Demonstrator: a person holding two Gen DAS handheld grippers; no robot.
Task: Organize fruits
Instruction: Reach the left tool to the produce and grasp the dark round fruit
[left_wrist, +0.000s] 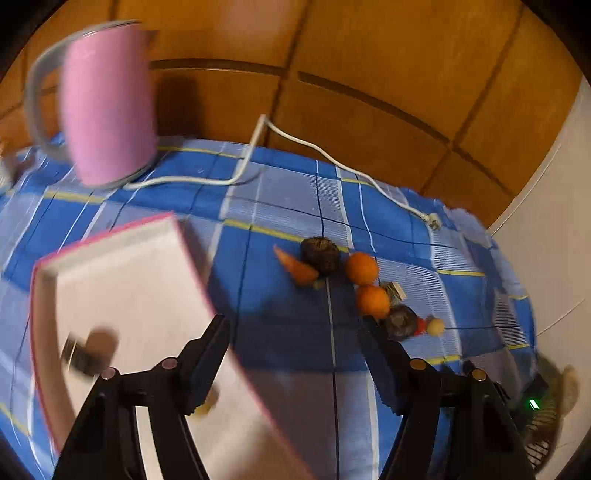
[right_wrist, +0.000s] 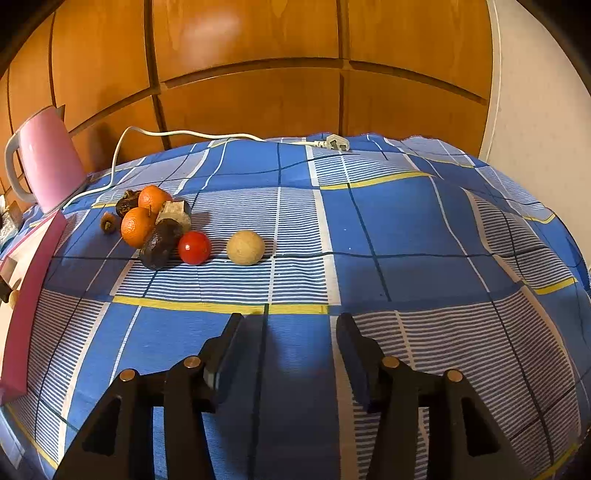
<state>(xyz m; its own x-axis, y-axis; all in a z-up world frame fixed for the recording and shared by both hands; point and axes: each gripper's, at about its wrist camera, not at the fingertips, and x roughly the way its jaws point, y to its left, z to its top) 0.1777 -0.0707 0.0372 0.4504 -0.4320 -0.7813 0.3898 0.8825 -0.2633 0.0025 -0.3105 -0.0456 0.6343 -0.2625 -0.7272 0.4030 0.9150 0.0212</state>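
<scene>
A heap of fruit lies on the blue checked cloth (right_wrist: 369, 221): two oranges (right_wrist: 137, 226), a dark avocado (right_wrist: 159, 243), a red tomato (right_wrist: 194, 247) and a tan round fruit (right_wrist: 245, 247). The left wrist view shows the same heap, with a carrot (left_wrist: 295, 266), a dark round fruit (left_wrist: 320, 254) and the oranges (left_wrist: 362, 268). A white tray with a pink rim (left_wrist: 129, 280) lies to its left, holding a blurred brown item (left_wrist: 99, 343). My left gripper (left_wrist: 293, 321) hangs open and empty between tray and heap. My right gripper (right_wrist: 290, 319) is open over bare cloth, short of the fruit.
A pink kettle (left_wrist: 107, 107) stands at the back left, and its white cord (left_wrist: 295, 144) runs across the cloth to a plug (right_wrist: 336, 142). Wooden panels (right_wrist: 258, 92) rise behind the table. A white wall (right_wrist: 535, 110) borders the right side.
</scene>
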